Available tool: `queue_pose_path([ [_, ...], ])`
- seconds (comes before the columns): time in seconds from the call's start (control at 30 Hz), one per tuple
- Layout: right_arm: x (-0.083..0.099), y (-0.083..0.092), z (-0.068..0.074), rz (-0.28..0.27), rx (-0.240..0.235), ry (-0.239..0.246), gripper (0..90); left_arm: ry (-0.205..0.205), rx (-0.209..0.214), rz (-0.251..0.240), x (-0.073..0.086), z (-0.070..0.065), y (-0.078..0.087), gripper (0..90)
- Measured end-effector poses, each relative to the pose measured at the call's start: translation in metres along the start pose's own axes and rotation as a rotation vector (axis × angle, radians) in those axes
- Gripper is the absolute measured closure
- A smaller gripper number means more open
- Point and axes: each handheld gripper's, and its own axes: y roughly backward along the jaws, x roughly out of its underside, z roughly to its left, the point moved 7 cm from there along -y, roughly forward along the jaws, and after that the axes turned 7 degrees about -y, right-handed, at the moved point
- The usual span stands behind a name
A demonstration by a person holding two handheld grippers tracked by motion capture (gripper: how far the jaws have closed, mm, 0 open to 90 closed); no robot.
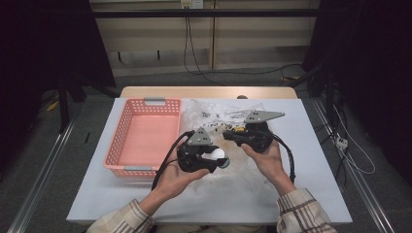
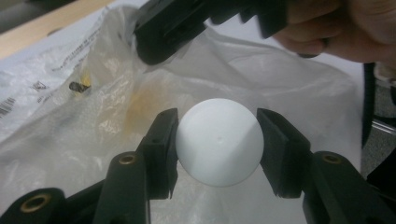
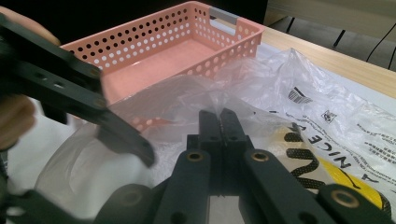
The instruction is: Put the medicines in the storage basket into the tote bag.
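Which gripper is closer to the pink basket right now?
Left. The left gripper, holding the white ball, sits just off the pink basket; the right gripper, pinching the plastic bag, is farther from it.

A pink perforated basket with grey handles sat on the left of the white bench, whose wooden far edge showed beyond it, while black cables hung down the back wall.
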Motion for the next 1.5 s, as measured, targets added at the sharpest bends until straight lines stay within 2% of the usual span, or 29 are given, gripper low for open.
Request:
queue_pose_path([
  [0.17, 0.001, -0.001, 0.001, 0.003, -0.008, -0.004, 90.0, 0.041, -0.015, 0.008, 0.006, 0.01, -0.018, 51.0],
  [0.27, 0.002, -0.002, 0.001, 0.004, -0.009, -0.006, 90.0, 0.045, -0.038, 0.037, 0.015, 0.016, -0.026, 51.0],
  [0.43, 0.004, -0.002, 0.0, 0.008, -0.003, -0.019, 90.0, 0.064, -0.062, 0.034, 0.021, 0.022, -0.037, 50.9],
  [0.57, 0.008, -0.004, 0.0, 0.02, -0.007, -0.023, 90.0, 0.08, -0.084, 0.069, 0.029, 0.026, -0.045, 50.9],
  [0.8, 0.017, -0.004, 0.001, 0.041, -0.006, -0.034, 90.0, 0.094, -0.101, 0.102, 0.039, 0.028, -0.057, 50.9],
  [1.1, 0.021, -0.002, -0.001, 0.044, -0.001, -0.039, 90.0, 0.109, -0.097, 0.091, 0.038, 0.026, -0.064, 50.4],
  [1.17, 0.022, -0.001, -0.002, 0.047, 0.001, -0.038, 90.0, 0.119, -0.078, 0.087, 0.038, 0.026, -0.065, 49.2],
  [1.23, 0.022, -0.002, -0.003, 0.05, 0.001, -0.039, 90.0, 0.117, -0.075, 0.091, 0.039, 0.026, -0.066, 43.9],
  [1.4, 0.022, -0.002, -0.003, 0.047, 0.001, -0.04, 90.0, 0.115, -0.059, 0.084, 0.037, 0.025, -0.065, 38.9],
  [1.5, 0.022, -0.002, -0.003, 0.046, 0.003, -0.037, 90.0, 0.119, -0.053, 0.079, 0.036, 0.024, -0.063, 32.6],
])
